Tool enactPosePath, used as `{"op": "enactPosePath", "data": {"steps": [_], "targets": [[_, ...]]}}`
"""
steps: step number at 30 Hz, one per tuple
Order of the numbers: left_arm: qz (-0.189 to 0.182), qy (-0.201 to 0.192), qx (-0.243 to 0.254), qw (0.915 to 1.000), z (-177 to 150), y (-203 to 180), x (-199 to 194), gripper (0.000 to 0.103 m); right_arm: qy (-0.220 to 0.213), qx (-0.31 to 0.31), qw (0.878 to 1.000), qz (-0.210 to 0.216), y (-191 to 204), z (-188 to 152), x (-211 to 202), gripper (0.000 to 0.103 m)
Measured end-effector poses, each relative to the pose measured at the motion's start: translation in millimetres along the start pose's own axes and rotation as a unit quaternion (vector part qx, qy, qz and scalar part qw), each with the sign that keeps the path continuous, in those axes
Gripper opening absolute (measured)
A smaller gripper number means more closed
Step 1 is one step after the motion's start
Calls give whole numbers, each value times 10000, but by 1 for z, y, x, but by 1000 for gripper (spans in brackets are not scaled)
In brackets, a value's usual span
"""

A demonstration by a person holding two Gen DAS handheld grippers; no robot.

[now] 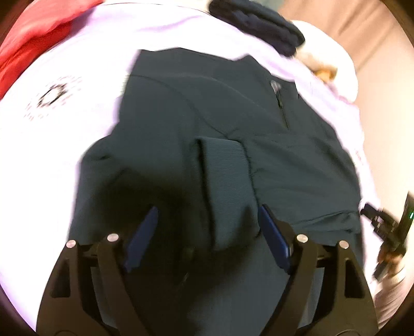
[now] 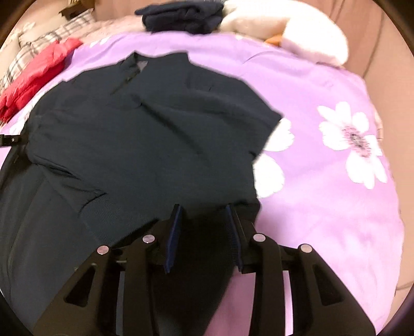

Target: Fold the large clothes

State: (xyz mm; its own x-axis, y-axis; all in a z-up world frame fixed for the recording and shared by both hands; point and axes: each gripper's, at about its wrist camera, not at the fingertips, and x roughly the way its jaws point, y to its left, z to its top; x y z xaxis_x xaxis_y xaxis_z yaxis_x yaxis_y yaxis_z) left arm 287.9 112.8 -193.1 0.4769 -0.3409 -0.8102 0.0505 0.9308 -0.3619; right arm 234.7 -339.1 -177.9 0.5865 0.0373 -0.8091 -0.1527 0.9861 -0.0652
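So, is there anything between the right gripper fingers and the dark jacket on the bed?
Nothing visible is in the way. The right gripper hangs open directly over the hem of the dark jacket; the red garment and folded navy clothes lie well aside.

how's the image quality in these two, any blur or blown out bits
Left wrist view: purple bedspread blown out almost white, dark jacket smeared by motion blur. Right wrist view: colour truer, bedspread purple, flower print blurred. Both views: fisheye bending at the edges.
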Motion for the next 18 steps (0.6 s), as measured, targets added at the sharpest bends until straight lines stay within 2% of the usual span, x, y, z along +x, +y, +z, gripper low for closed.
{"op": "enactPosePath", "data": {"steps": [3,5,9,13,18], "targets": [[34,-191,-73,9998,-17,13,-30,82,-262,22,9996,79,14,-12,-27,47],[-20,-216,-7,9998,-32,10,-44,83,-410,-31,9989,222,30,-21,-46,49],[-93,-242,501,9984,-71,-25,-62,86,-564,-293,9960,635,75,-38,-69,54],[-28,-125,1109,9938,-109,-63,-58,87,-459,-506,9923,1038,131,-51,-70,55],[428,35,1672,9850,-154,-94,-39,88,-279,-891,9899,1070,191,-71,-65,55]]}}
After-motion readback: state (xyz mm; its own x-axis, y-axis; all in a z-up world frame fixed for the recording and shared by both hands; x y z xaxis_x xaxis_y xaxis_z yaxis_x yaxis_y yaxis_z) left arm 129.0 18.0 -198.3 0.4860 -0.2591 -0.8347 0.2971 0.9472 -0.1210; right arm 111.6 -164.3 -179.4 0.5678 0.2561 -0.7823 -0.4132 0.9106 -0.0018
